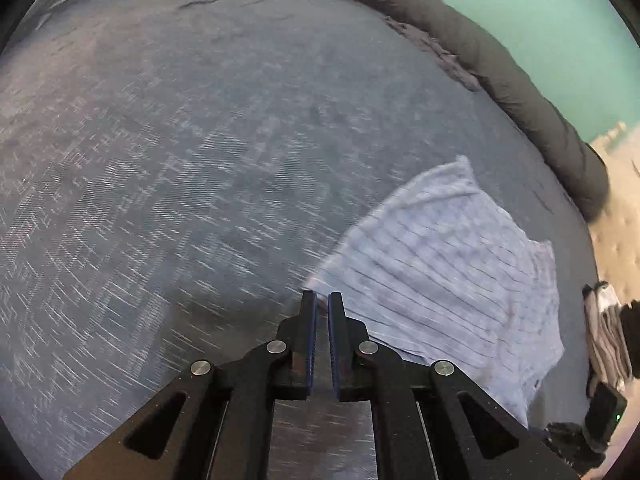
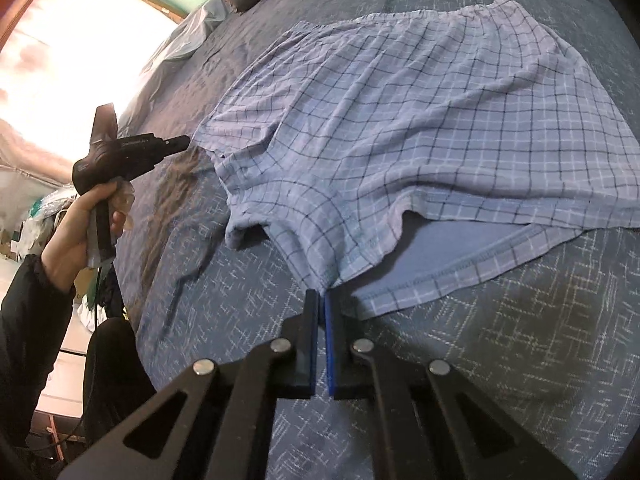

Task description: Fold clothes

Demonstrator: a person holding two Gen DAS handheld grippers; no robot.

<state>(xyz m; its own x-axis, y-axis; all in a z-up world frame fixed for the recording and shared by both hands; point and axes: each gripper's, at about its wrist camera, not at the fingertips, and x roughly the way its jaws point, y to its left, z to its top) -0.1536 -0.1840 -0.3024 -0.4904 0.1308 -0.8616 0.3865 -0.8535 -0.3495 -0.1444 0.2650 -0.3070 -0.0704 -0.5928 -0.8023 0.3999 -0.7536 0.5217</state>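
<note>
Pinching checked shorts (image 2: 400,128) (hem): right gripper (image 2: 322,298)

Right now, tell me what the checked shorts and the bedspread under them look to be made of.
Checked shorts: thin, soft woven fabric, probably cotton, matte; it drapes in loose wrinkles, and the stitched hem shows a plain blue inside.
Bedspread: heavier woven cloth, dark blue with pale crosshatch flecks, matte, lying fairly flat with few creases. The exact fibre of either is not clear.
</note>
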